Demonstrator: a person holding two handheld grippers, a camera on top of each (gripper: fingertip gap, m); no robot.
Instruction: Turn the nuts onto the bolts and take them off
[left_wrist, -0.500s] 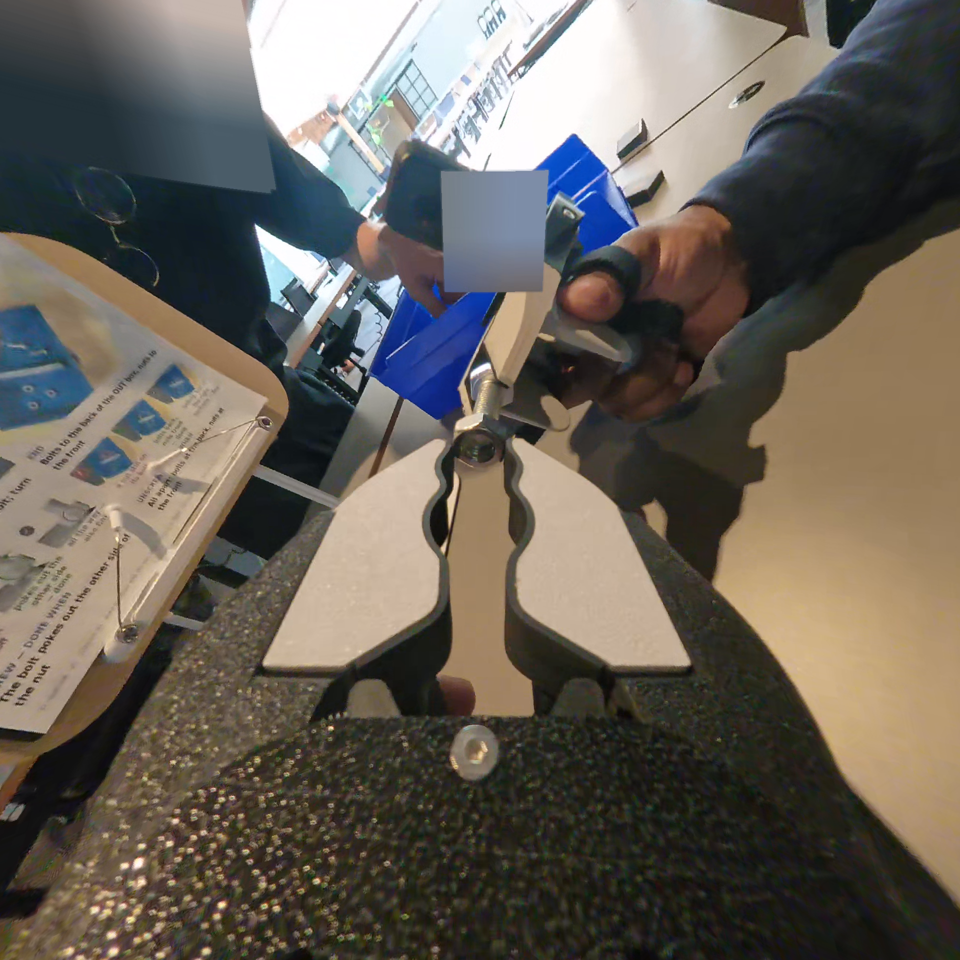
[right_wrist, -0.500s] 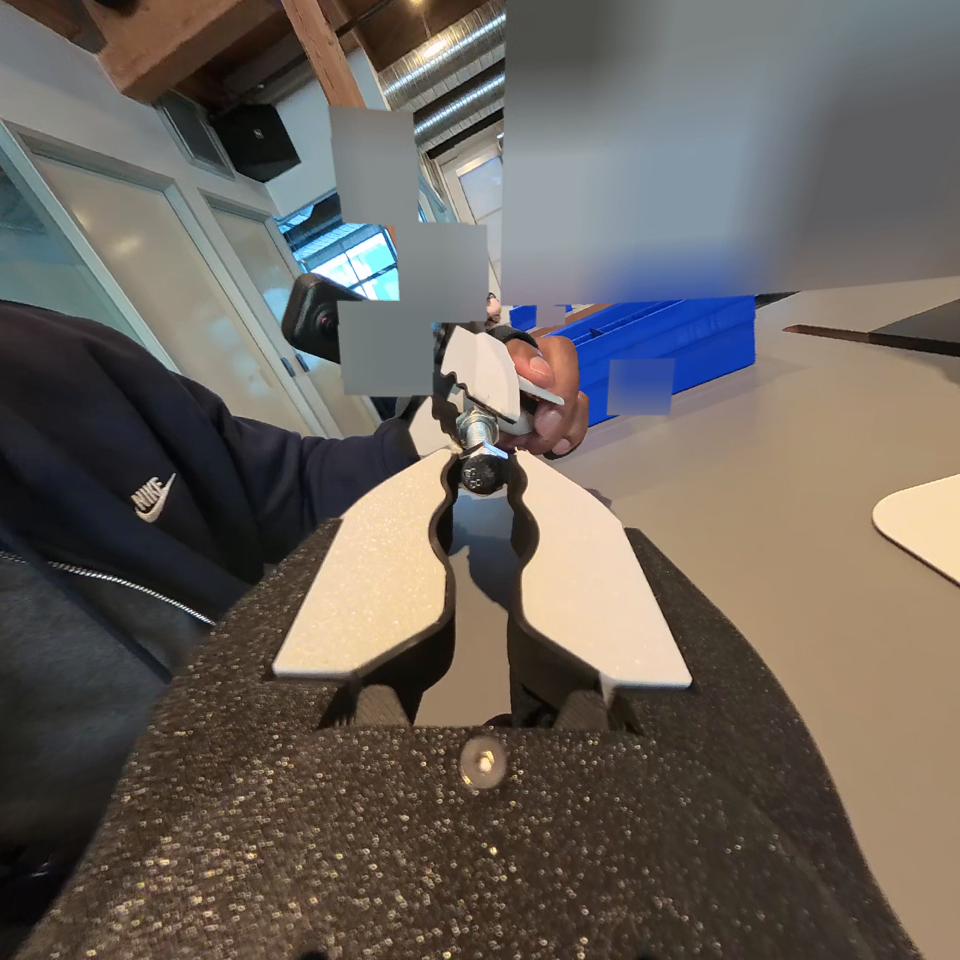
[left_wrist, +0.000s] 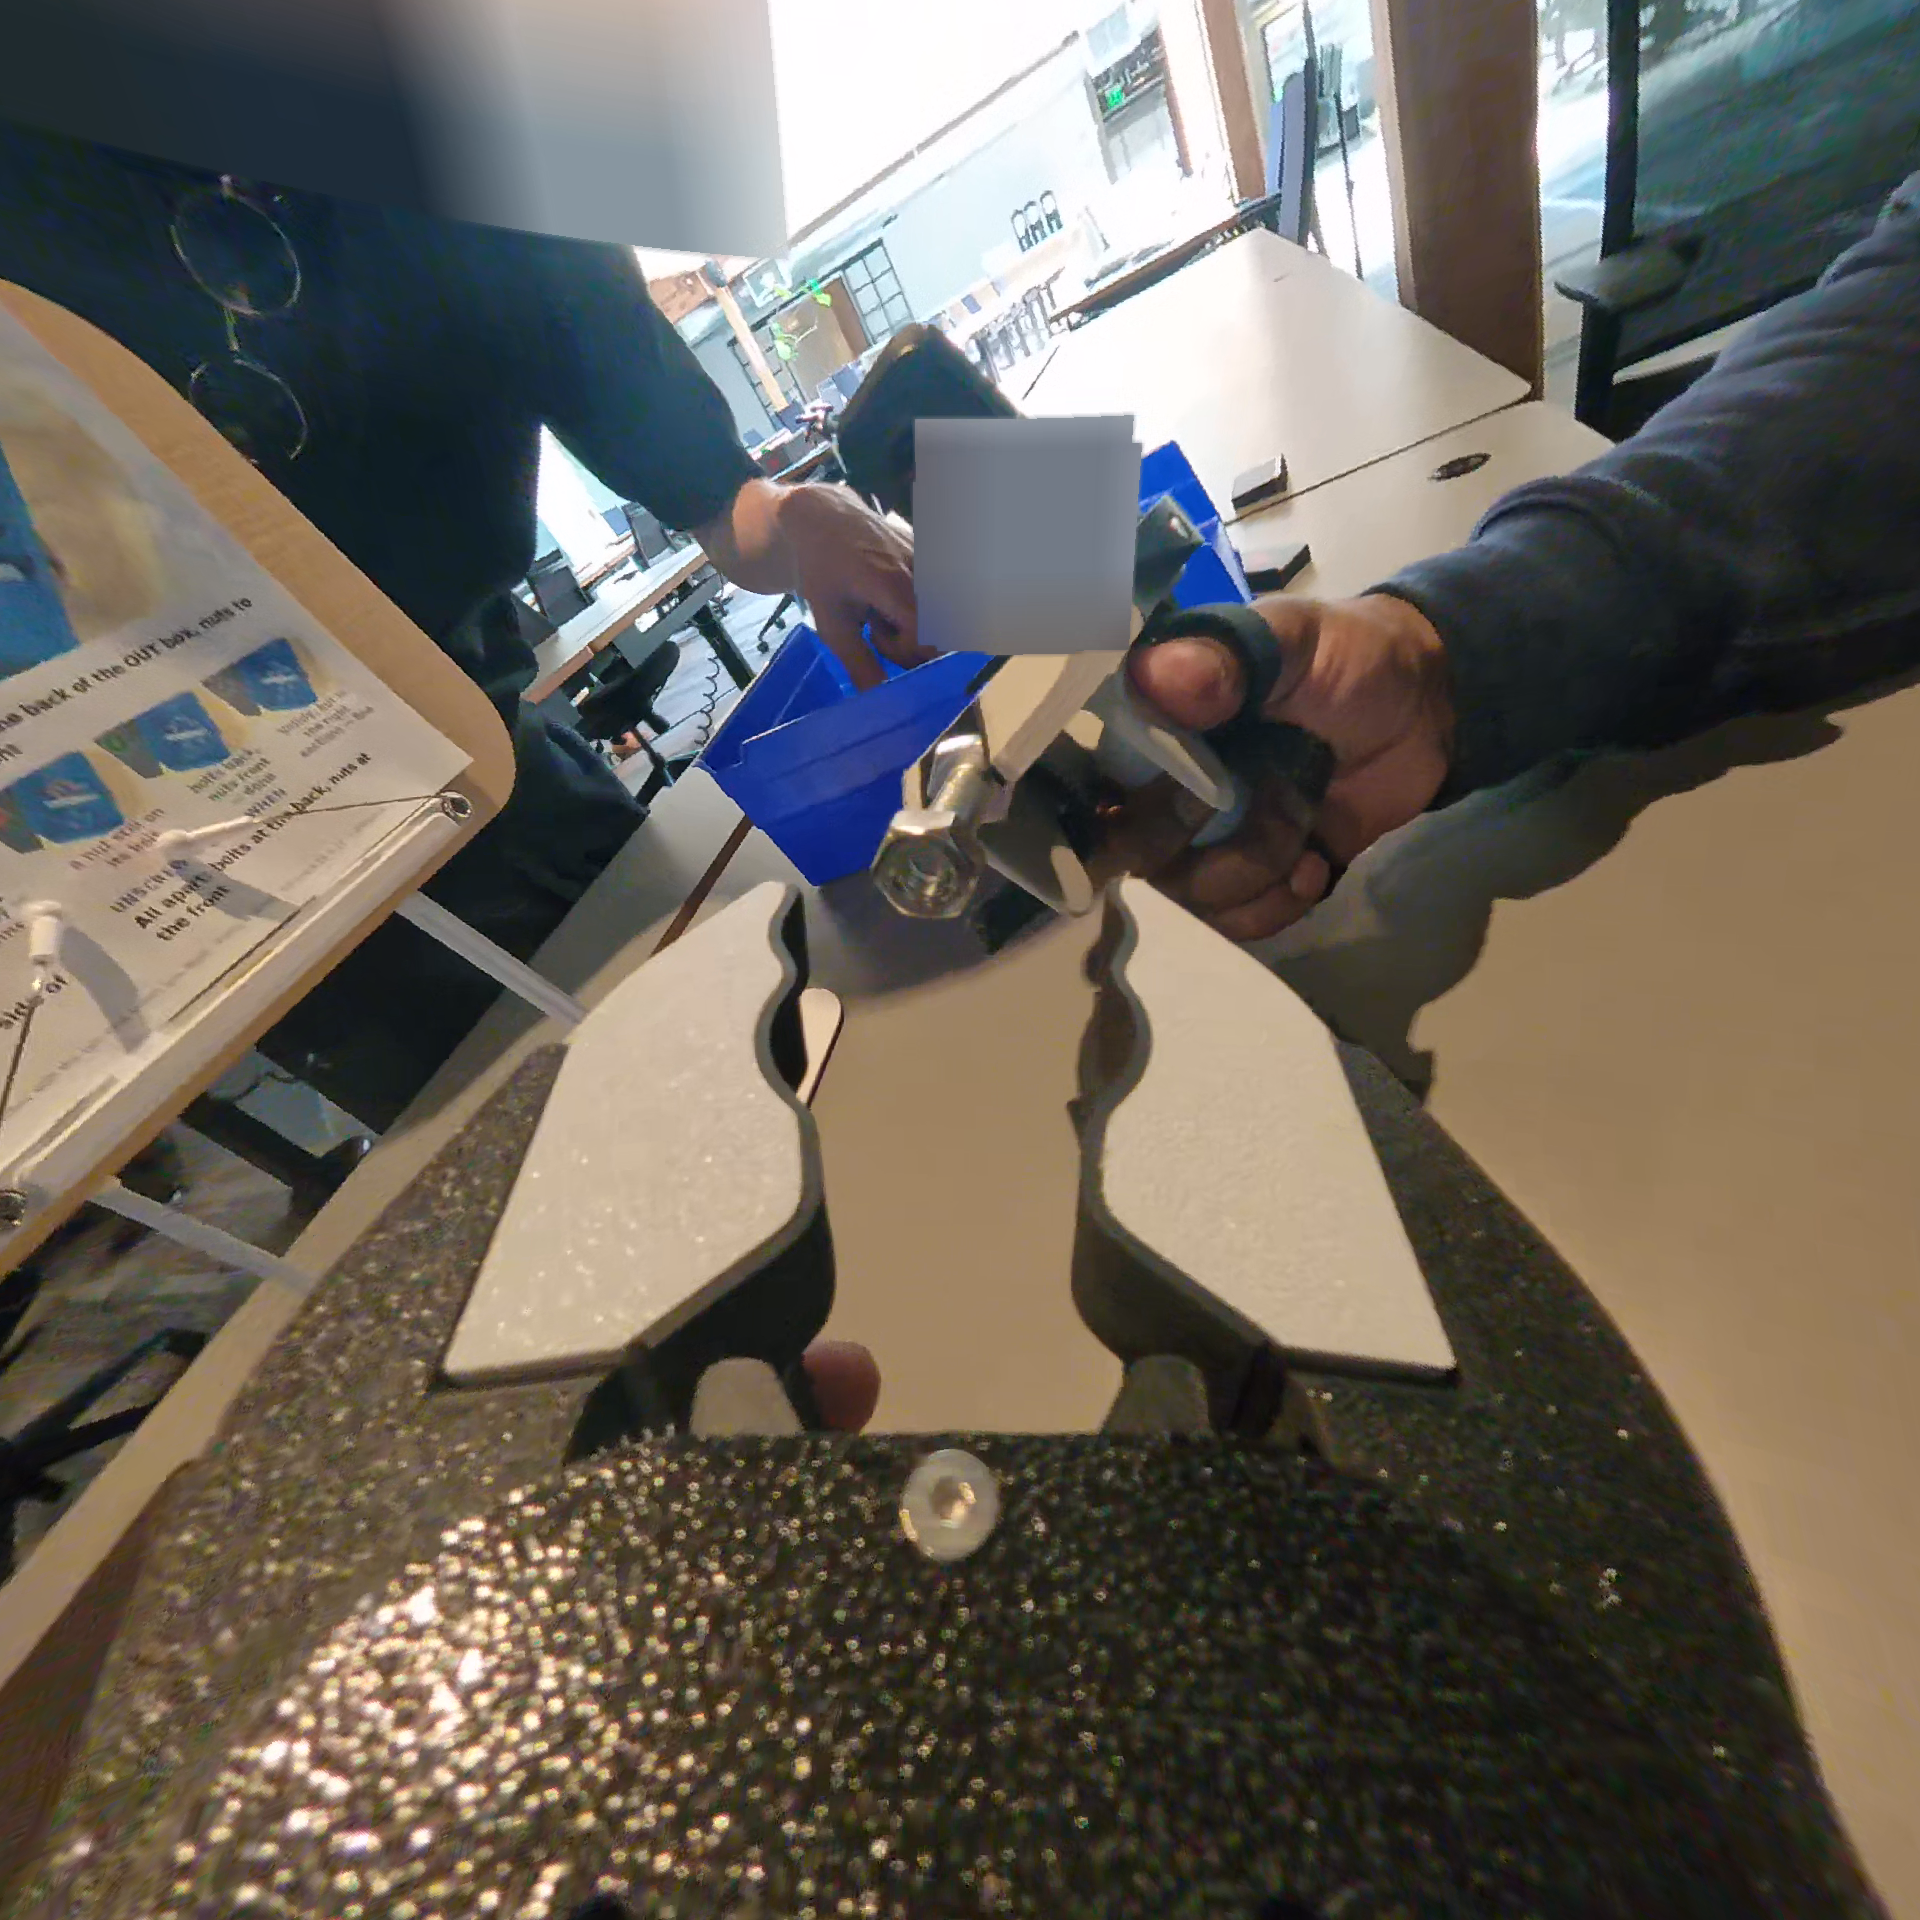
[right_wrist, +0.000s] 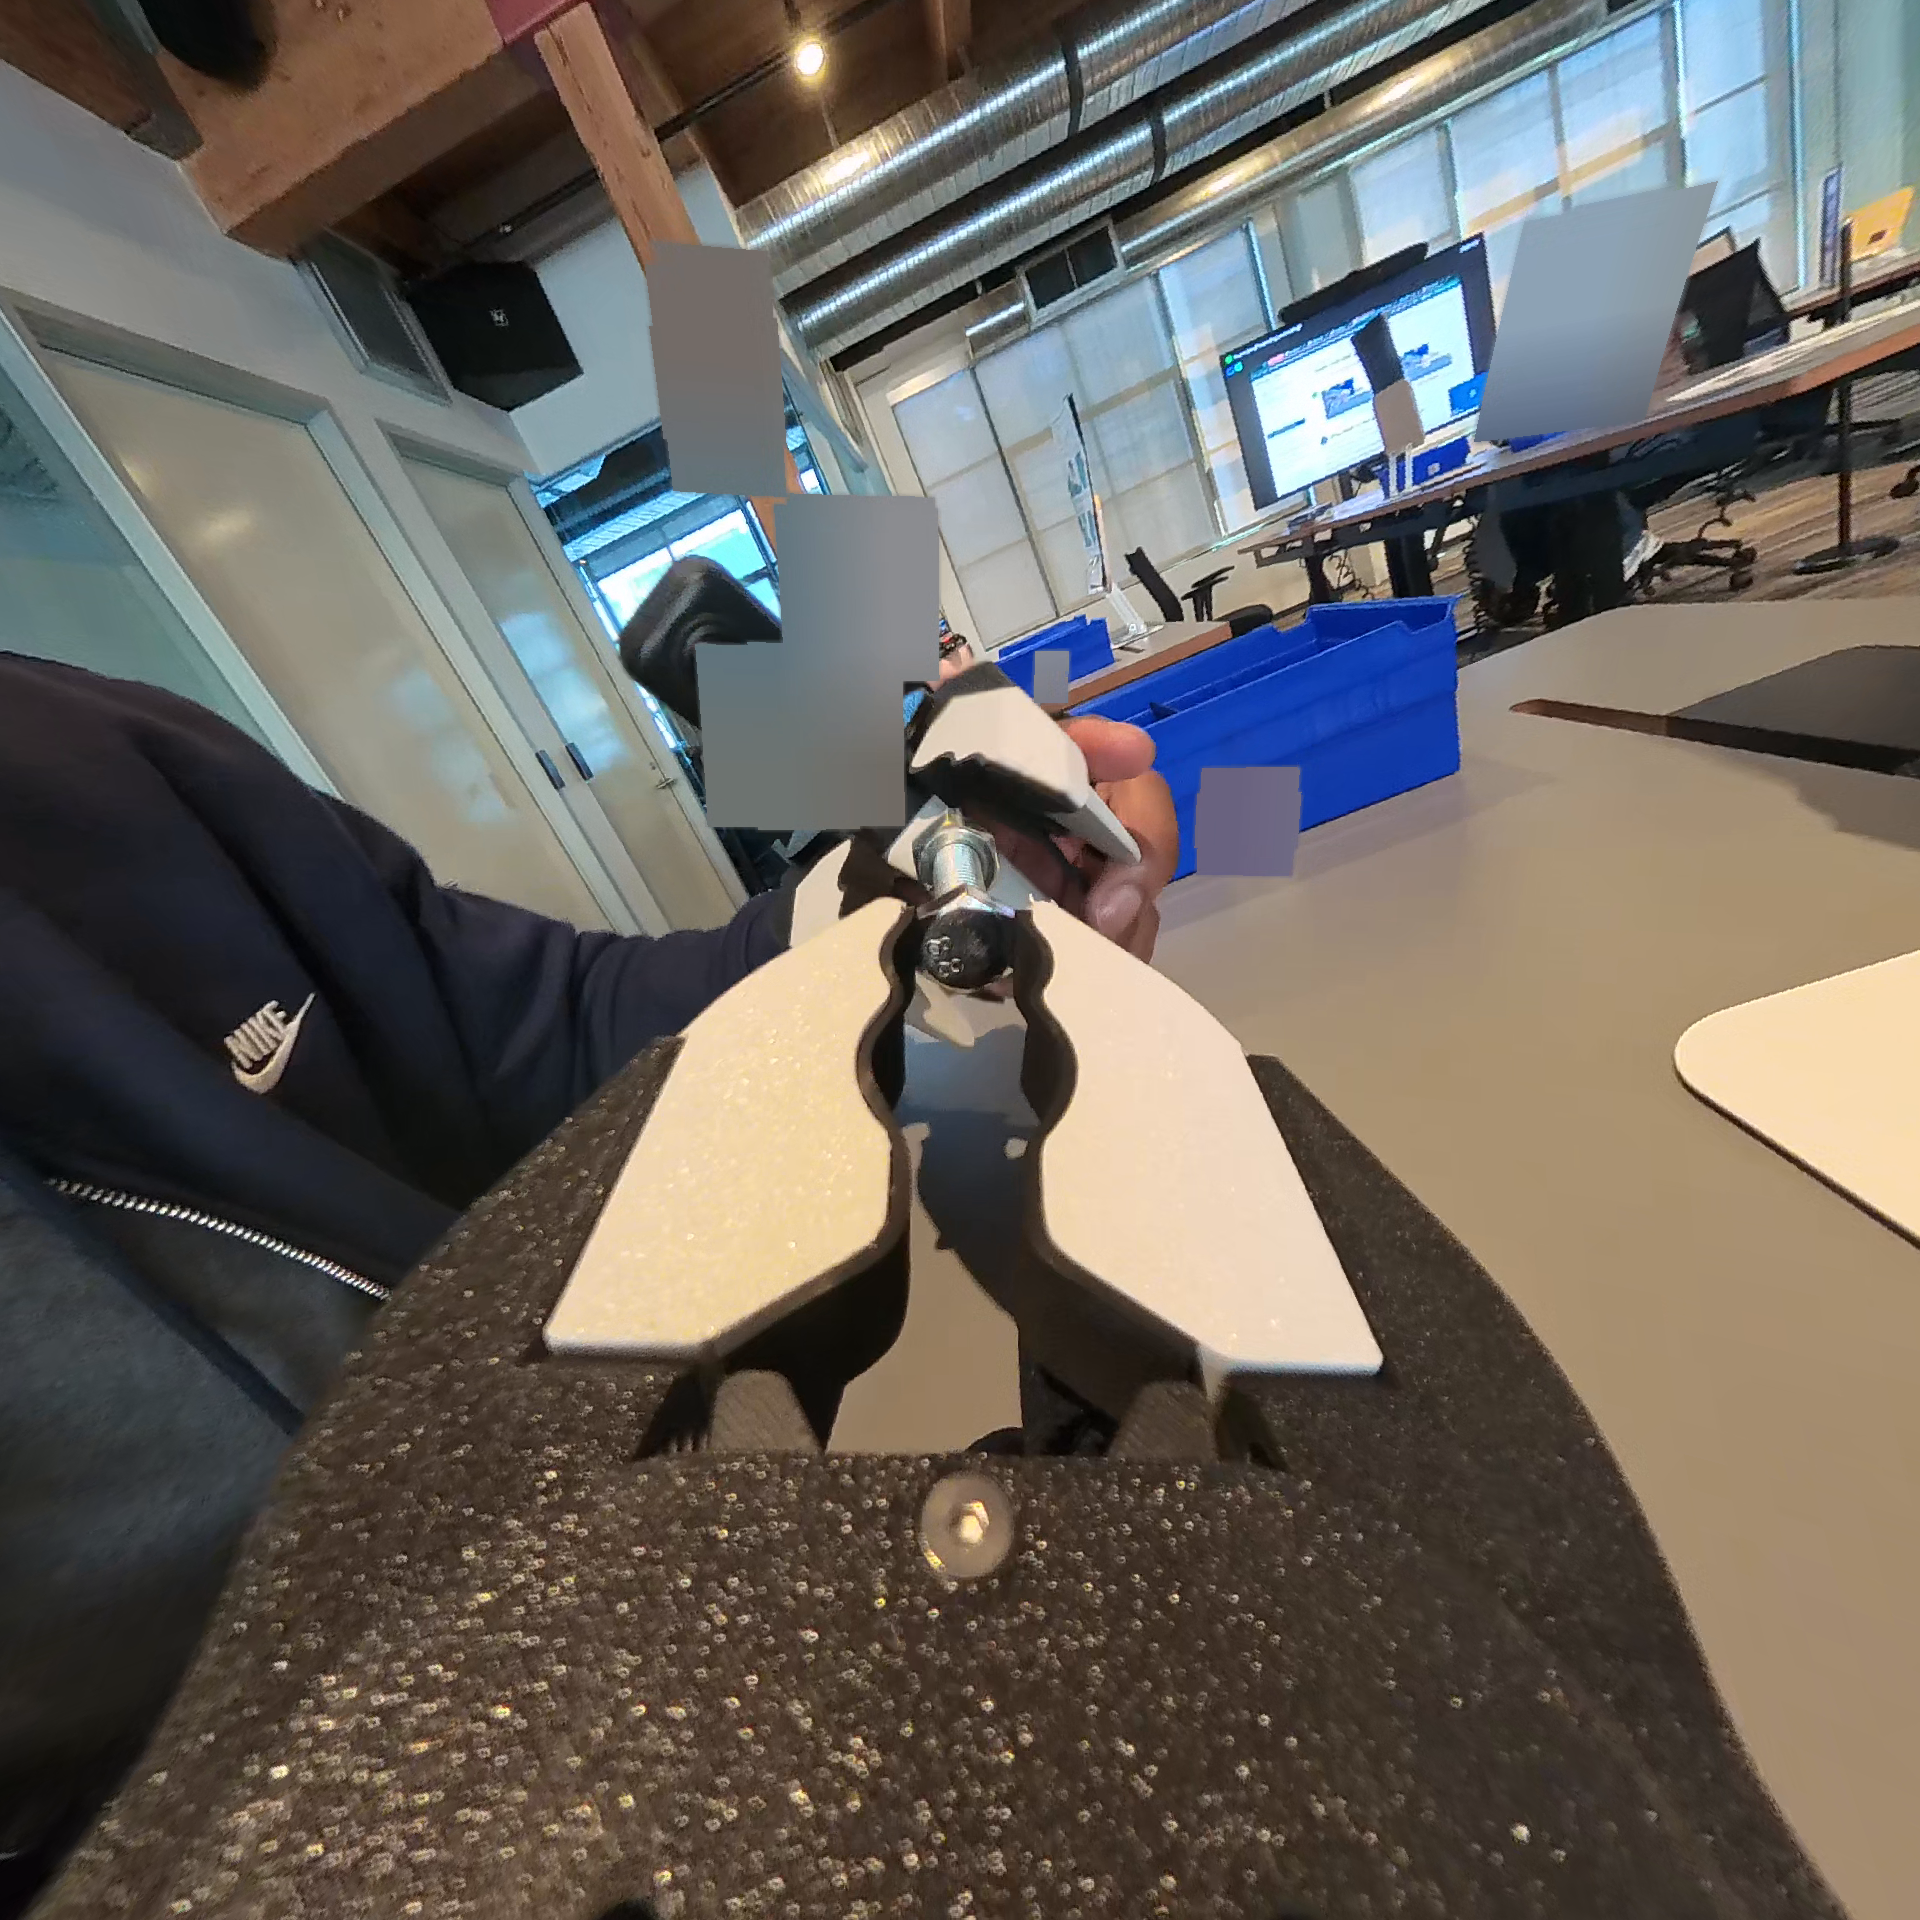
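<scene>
1. Right gripper (right_wrist: 961, 951) pinches the bolt (right_wrist: 958, 883) by its head, centre frame.
2. Left gripper (left_wrist: 951, 935) is spread (empty); the nut (left_wrist: 925, 864) sits just beyond its tips, shank pointing away.

The table (right_wrist: 1558, 1039) to the right of the right gripper (right_wrist: 966, 951) is bare up to a pale board (right_wrist: 1829, 1091), so a gripper can pass there. Ahead, a blue bin (right_wrist: 1351, 727) blocks the way. On the left, a clipboard (left_wrist: 208, 727) and a person (left_wrist: 416, 468) stand close to the left gripper (left_wrist: 951, 935).
</scene>
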